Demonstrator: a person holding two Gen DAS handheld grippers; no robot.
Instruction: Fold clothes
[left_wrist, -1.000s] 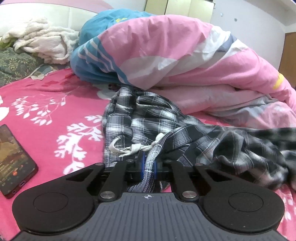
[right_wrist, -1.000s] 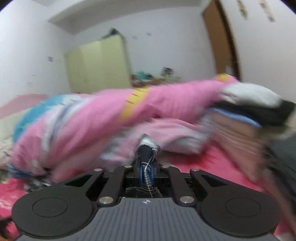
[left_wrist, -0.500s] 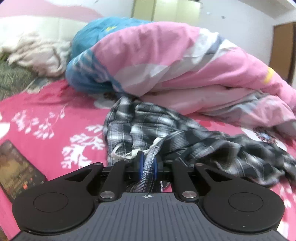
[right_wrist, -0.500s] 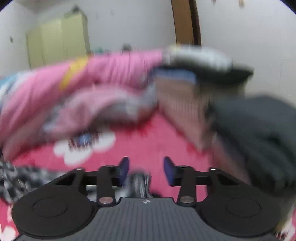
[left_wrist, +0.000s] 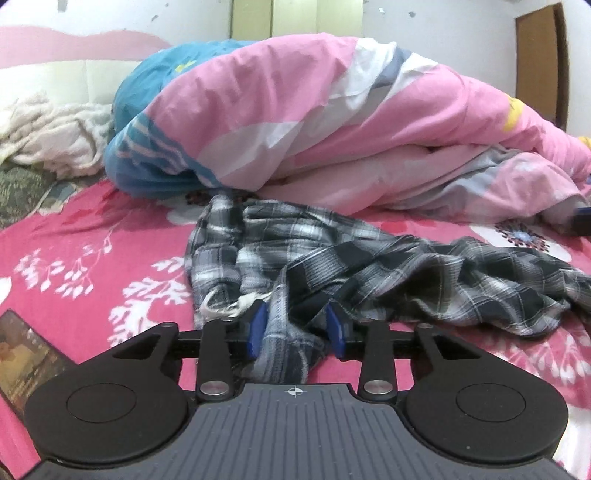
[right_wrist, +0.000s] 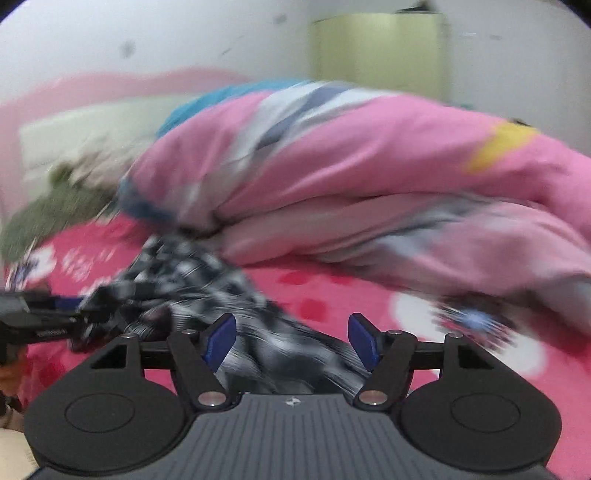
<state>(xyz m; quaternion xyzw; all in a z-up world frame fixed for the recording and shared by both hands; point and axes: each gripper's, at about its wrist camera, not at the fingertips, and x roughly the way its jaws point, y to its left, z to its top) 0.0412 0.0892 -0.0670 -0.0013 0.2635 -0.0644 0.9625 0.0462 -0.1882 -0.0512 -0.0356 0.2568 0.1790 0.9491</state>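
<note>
A black-and-white plaid garment (left_wrist: 369, 269) with a white drawstring lies crumpled on the pink floral sheet (left_wrist: 92, 240). My left gripper (left_wrist: 295, 328) sits low at the garment's near edge. Its jaws are opening, and a fold of plaid lies loose between the blue pads (left_wrist: 256, 326). The right wrist view is blurred by motion. In it my right gripper (right_wrist: 291, 339) hovers over the same plaid garment (right_wrist: 192, 280). Its jaws are wide apart and still opening, cloth lies below the gap, and nothing is pressed. The left gripper (right_wrist: 44, 317) shows at that view's left edge.
A big pink, white and blue quilt (left_wrist: 314, 122) is heaped across the bed behind the garment. A phone (left_wrist: 26, 354) lies on the sheet at the near left. A cream blanket (left_wrist: 51, 136) is bunched at the headboard. A wardrobe (right_wrist: 376, 51) stands at the far wall.
Both grippers were shut on plaid fabric and have let it go. The right gripper swung away towards the bed's right side, then back over the garment. The left gripper stayed put.
</note>
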